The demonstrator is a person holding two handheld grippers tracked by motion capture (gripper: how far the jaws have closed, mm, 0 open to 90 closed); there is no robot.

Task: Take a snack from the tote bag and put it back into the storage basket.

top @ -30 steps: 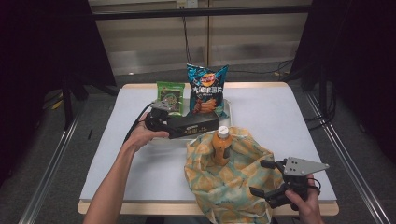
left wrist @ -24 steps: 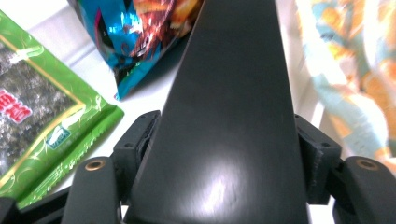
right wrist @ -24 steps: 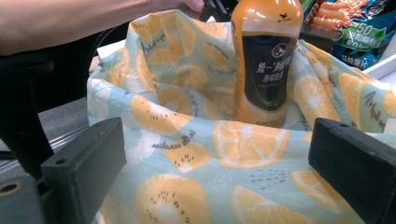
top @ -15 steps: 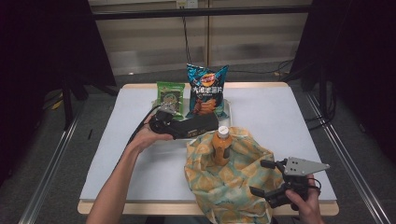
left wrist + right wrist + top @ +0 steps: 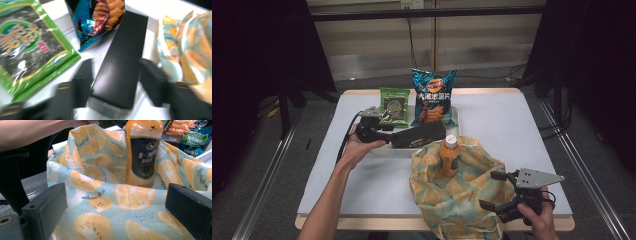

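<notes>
1. High view: we see the white table (image 5: 337, 185), the largest item, with all the goods grouped at its centre and far side.
2. Next in size, the citrus-print bag (image 5: 457, 200) stands open at the near edge, just left of the right gripper (image 5: 499, 192).
3. We find the white tray (image 5: 384, 150) beyond the bag, towards the far edge; the blue chip bag (image 5: 432, 97) and the smaller green seaweed packet (image 5: 393, 106) stand upright at its back.
4. The long black box (image 5: 419, 136) lies across the tray's near side, its right end just beside the bag's rim.
5. The left gripper (image 5: 393, 136) holds the left end of that box. In the left gripper view we see the box (image 5: 122, 60) between both jaws, which have just been closing; they meet its sides, though blur hides the exact contact.
6. The orange drink bottle (image 5: 449, 157) stands upright inside the bag, its white cap above the rim.
7. In the right gripper view we see the right gripper's (image 5: 116, 210) jaws spread wide, apart from the bag's fabric (image 5: 100, 202), gripping nothing; the bottle (image 5: 143, 152) stands beyond them.
</notes>
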